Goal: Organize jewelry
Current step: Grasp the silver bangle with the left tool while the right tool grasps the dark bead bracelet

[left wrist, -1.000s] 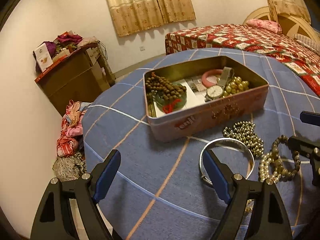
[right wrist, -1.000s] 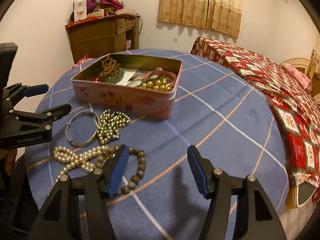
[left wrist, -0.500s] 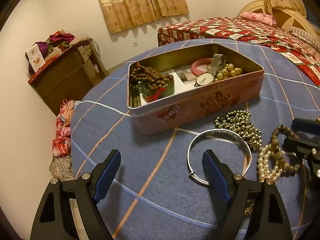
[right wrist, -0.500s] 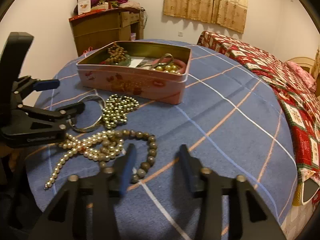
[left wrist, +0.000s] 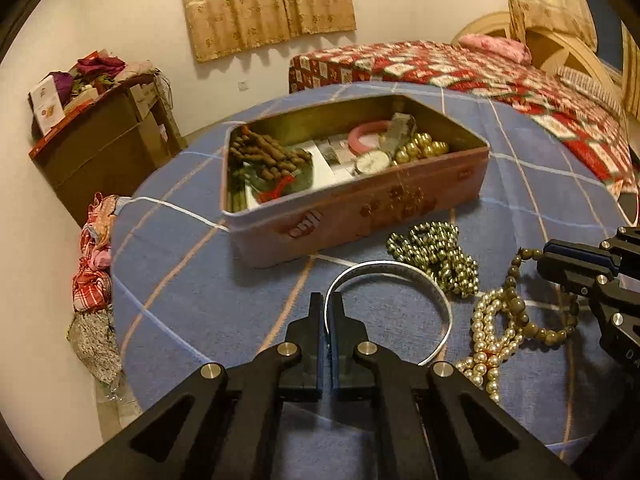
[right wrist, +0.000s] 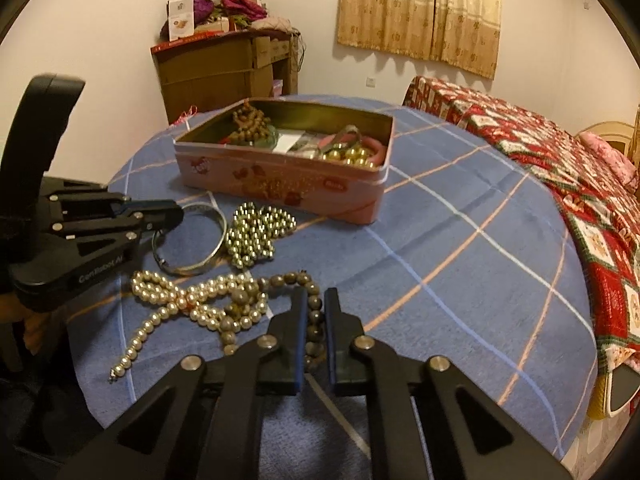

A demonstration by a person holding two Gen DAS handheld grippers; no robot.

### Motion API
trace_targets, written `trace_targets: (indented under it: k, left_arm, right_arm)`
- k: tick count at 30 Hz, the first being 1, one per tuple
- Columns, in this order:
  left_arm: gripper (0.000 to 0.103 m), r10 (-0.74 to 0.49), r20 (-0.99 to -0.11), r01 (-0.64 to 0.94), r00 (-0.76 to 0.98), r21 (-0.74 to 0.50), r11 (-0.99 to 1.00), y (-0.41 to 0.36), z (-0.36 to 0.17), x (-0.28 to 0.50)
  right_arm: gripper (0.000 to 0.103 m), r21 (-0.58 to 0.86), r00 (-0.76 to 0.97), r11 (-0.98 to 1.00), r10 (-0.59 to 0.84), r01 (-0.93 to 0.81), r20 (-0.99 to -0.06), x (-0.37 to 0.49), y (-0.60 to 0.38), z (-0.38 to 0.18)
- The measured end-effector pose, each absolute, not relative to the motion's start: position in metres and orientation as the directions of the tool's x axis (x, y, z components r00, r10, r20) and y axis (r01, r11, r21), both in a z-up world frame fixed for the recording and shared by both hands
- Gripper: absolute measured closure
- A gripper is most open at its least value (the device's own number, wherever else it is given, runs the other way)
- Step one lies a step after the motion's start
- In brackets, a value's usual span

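A pink tin box [left wrist: 360, 216] [right wrist: 280, 184] on the blue checked tablecloth holds brown beads, a watch, a pink ring and gold beads. In front of it lie a silver bangle [left wrist: 400, 272] [right wrist: 208, 256], a heap of gold-green beads [left wrist: 436, 248] [right wrist: 256, 232], a pearl necklace [left wrist: 488, 328] [right wrist: 168, 296] and a brown bead bracelet [left wrist: 532, 320] [right wrist: 312, 308]. My left gripper [left wrist: 328, 304] [right wrist: 176, 216] is shut on the bangle's rim. My right gripper [right wrist: 316, 300] [left wrist: 548, 260] is shut on the brown bead bracelet.
A bed with a red patchwork quilt [right wrist: 560, 168] stands to the right of the table. A brown cabinet [left wrist: 104, 148] piled with clutter stands by the wall. Cloth heaps [left wrist: 92, 264] lie on the floor left of the table edge.
Both grippers moved down and forward and closed from wide open: the left onto the silver bangle, the right onto the brown bead bracelet.
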State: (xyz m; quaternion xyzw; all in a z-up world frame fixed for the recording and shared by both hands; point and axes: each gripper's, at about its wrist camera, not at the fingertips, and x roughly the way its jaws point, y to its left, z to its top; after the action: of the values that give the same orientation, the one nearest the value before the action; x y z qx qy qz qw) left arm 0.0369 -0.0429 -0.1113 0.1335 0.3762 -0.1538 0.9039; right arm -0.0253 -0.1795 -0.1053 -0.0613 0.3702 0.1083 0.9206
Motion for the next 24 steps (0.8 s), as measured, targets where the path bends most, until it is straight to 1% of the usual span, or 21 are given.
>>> trace_targets:
  k: [6, 13, 24]
  left_arm:
    - [0.102, -0.177, -0.675, 0.352, 0.717, 0.130, 0.927, -0.035, -0.089, 0.031]
    - [0.102, -0.177, -0.642, 0.340, 0.746, 0.140, 0.930, -0.033, -0.075, 0.027]
    - [0.102, -0.136, -0.589, 0.277, 0.797, 0.155, 0.948, -0.020, -0.054, 0.028]
  right_arm:
    - [0.093, -0.029, 0.725, 0.972, 0.154, -0.233, -0.672, -0.025, -0.184, -0.094]
    - [0.093, -0.037, 0.755, 0.974, 0.148, -0.222, -0.639, -0.027, -0.189, -0.080]
    - [0.093, -0.045, 0.792, 0.979, 0.133, -0.198, -0.596, -0.028, -0.195, -0.063]
